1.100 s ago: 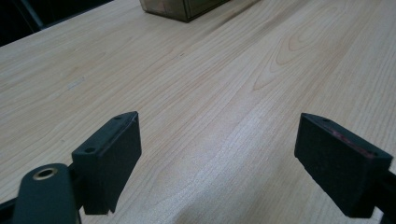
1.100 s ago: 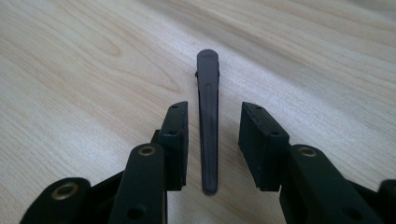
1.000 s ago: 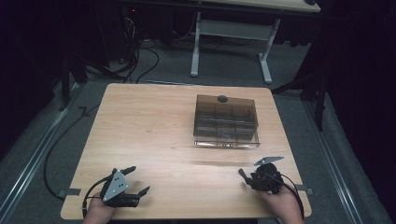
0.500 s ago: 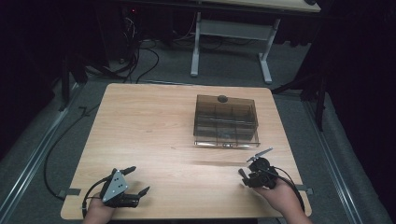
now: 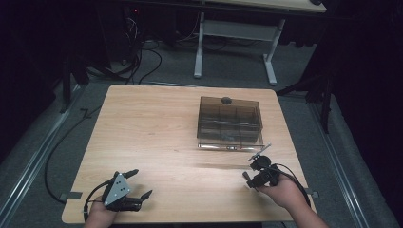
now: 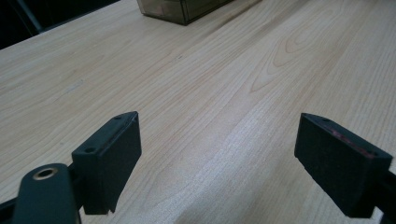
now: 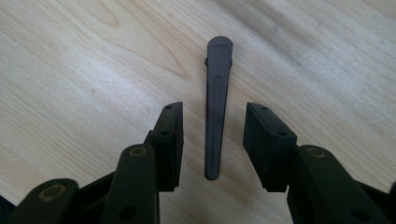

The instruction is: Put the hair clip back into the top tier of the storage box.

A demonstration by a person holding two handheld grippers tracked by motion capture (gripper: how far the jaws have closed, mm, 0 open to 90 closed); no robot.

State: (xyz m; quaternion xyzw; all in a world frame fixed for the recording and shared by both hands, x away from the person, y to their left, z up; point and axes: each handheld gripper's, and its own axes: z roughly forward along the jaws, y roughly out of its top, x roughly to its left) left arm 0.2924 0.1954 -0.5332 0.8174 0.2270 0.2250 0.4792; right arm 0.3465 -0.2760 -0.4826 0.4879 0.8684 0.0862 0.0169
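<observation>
A slim dark hair clip (image 7: 215, 93) lies flat on the wooden table (image 5: 152, 128), lengthwise between the jaws of my right gripper (image 7: 213, 112). The pads stand apart from it on both sides and do not press it; these jaws have just been opening. In the high view my right gripper (image 5: 252, 176) is at the table's near right, tilted down toward the wood. My left gripper (image 5: 141, 183) rests at the near left corner, open wide with bare wood between its jaws (image 6: 219, 126).
A dark see-through compartment box (image 5: 229, 121) with a round knob (image 5: 226, 100) on top stands at the far right of the table, its corner (image 6: 180, 9) also in the left gripper view. A thin strip (image 5: 228, 147) lies along its front. Cables cross the floor beyond the table.
My right gripper has shifted a little left and away from the near edge, toward the box. My left gripper has stayed where it was.
</observation>
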